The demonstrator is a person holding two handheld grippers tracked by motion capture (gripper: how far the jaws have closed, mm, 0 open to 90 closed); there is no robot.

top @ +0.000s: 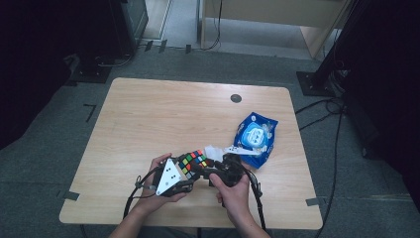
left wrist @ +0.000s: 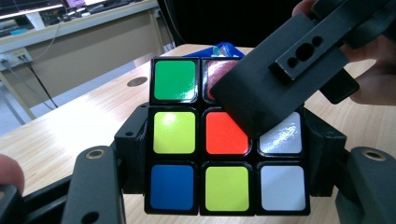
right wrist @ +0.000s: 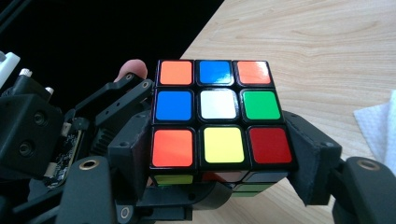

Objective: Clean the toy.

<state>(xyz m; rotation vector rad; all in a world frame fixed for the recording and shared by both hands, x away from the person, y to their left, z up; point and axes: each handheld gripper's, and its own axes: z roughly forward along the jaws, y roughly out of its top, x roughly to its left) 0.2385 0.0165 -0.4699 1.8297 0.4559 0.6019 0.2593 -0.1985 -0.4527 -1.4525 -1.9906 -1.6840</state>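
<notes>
The wooden table [top: 148, 114] stands on grey carpet in a dim room, its pale grain bare across most of the top. Nearest you, at six o'clock on the table in the high view, your two forearms come in and meet over the front edge. Your left hand [top: 157, 184] wraps the left gripper [top: 184, 174], whose grey three-cornered plate faces up; in the left gripper view its jaws clamp the bottom layers of the cube [left wrist: 226, 144] from both sides. Your right hand [top: 233, 191] holds the right gripper [top: 213, 167] pointed toward nine o'clock; in the right gripper view its jaws flank the cube's lowest row, and you cannot tell whether the pads press on it. In the left gripper view one matte black jaw of the right gripper crosses the cube's one-o'clock corner and hides two tiles. The cube is glossy, black-framed, with scrambled colours, held just above the table. Beyond it, at two o'clock, lies a crumpled white tissue [top: 214, 151], then a shiny blue wipes packet [top: 255, 139]. Farther off, a small dark round disc [top: 236, 98] sits flush in the tabletop.
</notes>
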